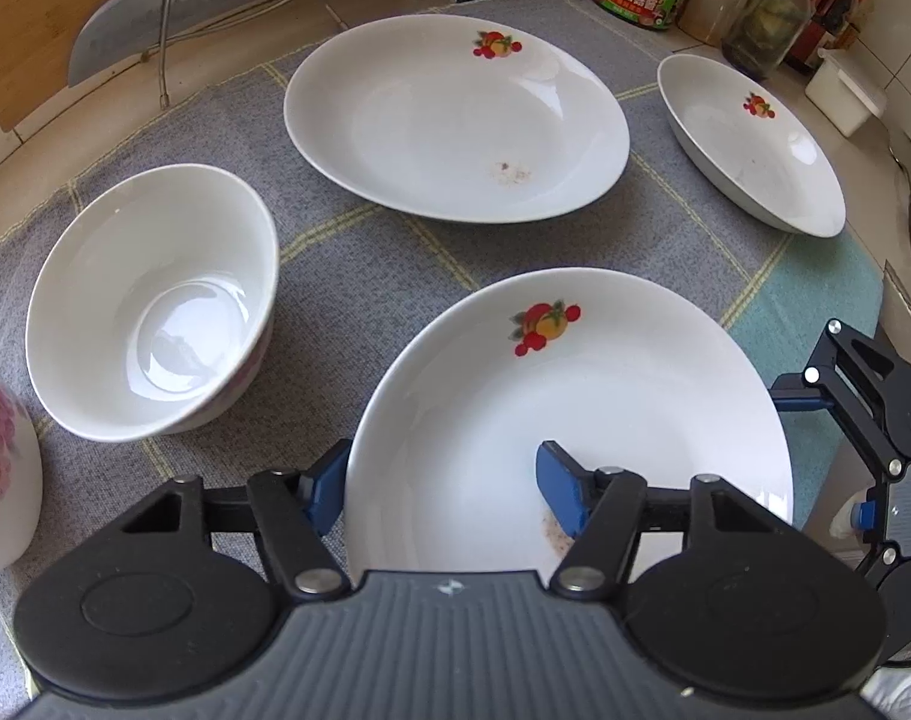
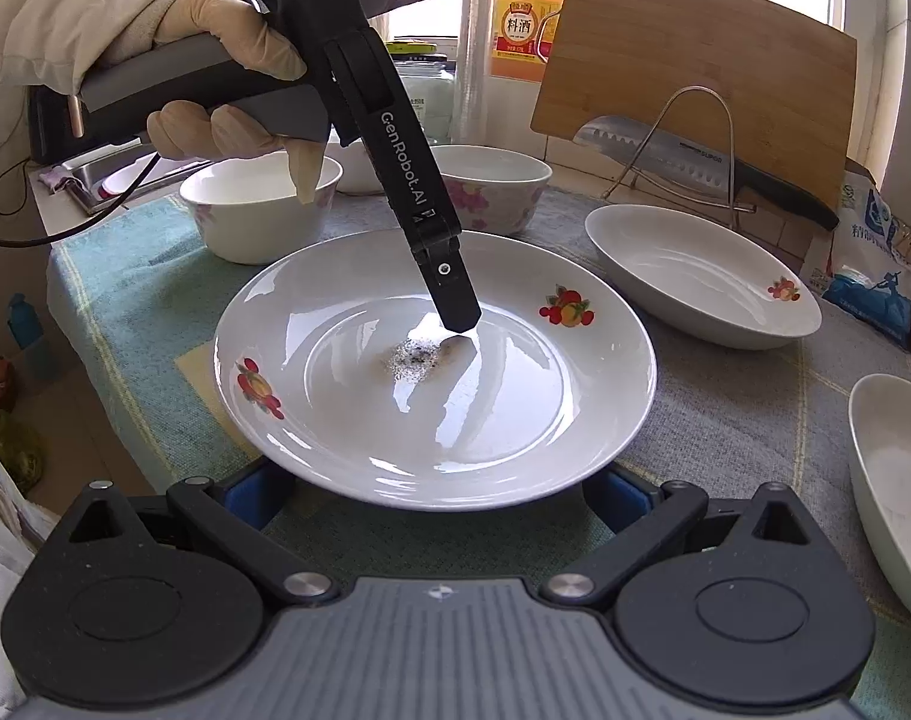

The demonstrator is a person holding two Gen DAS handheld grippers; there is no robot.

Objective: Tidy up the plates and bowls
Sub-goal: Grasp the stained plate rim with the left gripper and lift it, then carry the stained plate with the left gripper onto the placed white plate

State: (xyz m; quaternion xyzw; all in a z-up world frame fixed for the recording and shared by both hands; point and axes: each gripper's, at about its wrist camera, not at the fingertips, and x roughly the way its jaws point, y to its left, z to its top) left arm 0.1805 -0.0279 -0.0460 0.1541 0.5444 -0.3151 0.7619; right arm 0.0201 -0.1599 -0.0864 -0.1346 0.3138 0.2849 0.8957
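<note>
Two pads of your left gripper (image 1: 440,495) straddle the near rim of the front plate (image 1: 605,396), one outside, one inside on the well, and they look clamped on it. That plate lies on the grey cloth (image 1: 359,240), with the larger plate (image 1: 455,120) behind it. Your right gripper (image 2: 437,495) hangs open at the plate's opposite edge, holding nothing. Lift slowly and keep the plate level: a one-sided rim pinch on glazed china may slip. Clear the bowl (image 1: 149,306) beside it, then set it down inside the larger plate.
</note>
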